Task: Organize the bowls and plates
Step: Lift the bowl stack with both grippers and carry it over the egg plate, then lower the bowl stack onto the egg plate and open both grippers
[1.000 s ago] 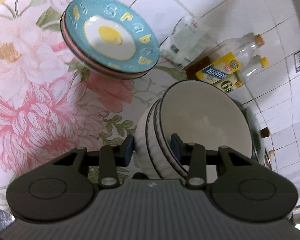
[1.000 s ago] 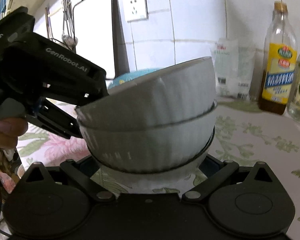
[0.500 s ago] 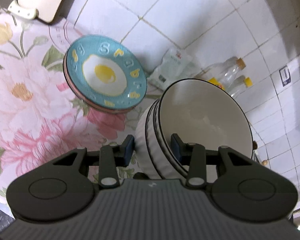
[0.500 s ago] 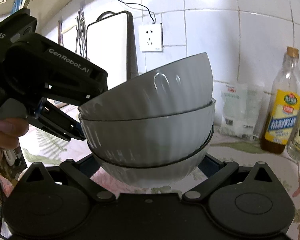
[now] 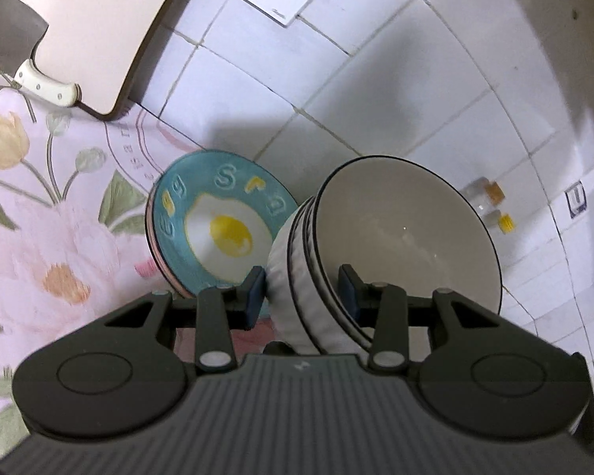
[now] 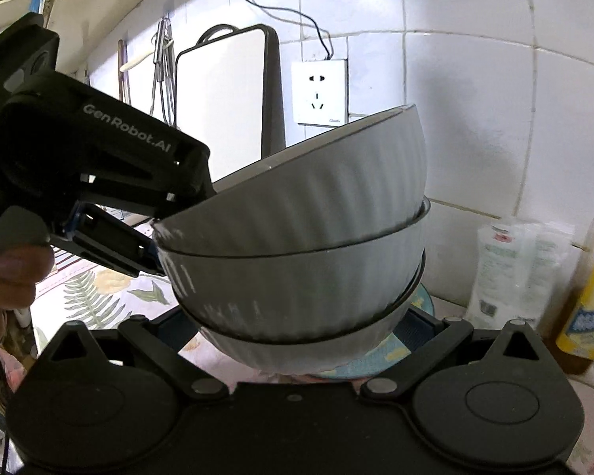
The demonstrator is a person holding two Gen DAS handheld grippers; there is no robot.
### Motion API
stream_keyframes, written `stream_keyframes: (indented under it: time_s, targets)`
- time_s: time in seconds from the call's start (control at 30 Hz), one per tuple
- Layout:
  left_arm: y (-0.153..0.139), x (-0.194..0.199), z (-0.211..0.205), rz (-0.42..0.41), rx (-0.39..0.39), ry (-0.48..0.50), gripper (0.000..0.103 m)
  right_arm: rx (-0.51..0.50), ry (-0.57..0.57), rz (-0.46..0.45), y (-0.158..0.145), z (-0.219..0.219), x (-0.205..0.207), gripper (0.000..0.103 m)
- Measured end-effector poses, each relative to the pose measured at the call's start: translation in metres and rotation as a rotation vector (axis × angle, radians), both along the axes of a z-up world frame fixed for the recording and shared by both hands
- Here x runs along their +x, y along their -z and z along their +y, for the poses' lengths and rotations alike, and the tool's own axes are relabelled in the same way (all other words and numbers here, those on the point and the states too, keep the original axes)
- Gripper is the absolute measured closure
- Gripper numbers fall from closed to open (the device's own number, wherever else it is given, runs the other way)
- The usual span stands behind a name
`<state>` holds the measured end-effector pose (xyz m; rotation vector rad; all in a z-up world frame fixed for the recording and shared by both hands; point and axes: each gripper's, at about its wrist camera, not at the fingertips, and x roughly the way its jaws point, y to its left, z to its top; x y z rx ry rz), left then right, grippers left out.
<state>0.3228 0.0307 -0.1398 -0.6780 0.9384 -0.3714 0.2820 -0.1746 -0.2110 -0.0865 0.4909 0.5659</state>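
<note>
Three nested white ribbed bowls with dark rims (image 5: 400,245) (image 6: 297,245) are held in the air, tilted. My left gripper (image 5: 301,291) is shut on the rims of the bowl stack, one finger inside the top bowl, one outside; it shows from the side in the right wrist view (image 6: 150,237). My right gripper (image 6: 293,328) is open, its fingers either side of the bottom bowl's base, and the bowl hides the tips. A stack of blue plates with a fried-egg design (image 5: 217,229) lies on the floral cloth just beyond and below the bowls; its edge shows under them (image 6: 376,360).
A cutting board (image 5: 87,27) (image 6: 221,99) and a cleaver (image 5: 16,47) lean on the tiled wall at left. A wall socket (image 6: 318,93) is behind. A plastic bag (image 6: 522,273) and oil bottles (image 6: 586,301) stand at right. The floral tablecloth (image 5: 39,213) covers the counter.
The bowl stack has risen and moved toward the blue plates and the wall. The oil bottles have slid away to the right in both views.
</note>
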Motion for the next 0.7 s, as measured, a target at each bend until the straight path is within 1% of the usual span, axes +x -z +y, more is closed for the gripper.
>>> stream_keyframes:
  time_s: [0.2,0.3,0.5,0.6,0.7]
  targets:
    - [0.008,0.037,0.004,0.008,0.010,0.005,0.065,-0.001,0.012,0.019,0.002,0.011,0.037,0.000]
    - [0.017,0.052,0.004,0.020,0.010,0.003,0.065,0.003,0.007,0.028,0.007,0.012,0.053,0.000]
    - [0.043,0.072,0.002,0.055,-0.014,0.000,0.065,-0.020,0.001,0.056,0.025,0.012,0.077,0.000]
    - [0.051,0.077,-0.002,0.065,0.000,0.007,0.065,-0.014,0.002,0.079,0.034,0.013,0.084,0.000]
    - [0.060,0.079,-0.003,0.077,-0.006,0.002,0.065,-0.018,0.002,0.097,0.040,0.013,0.087,0.000]
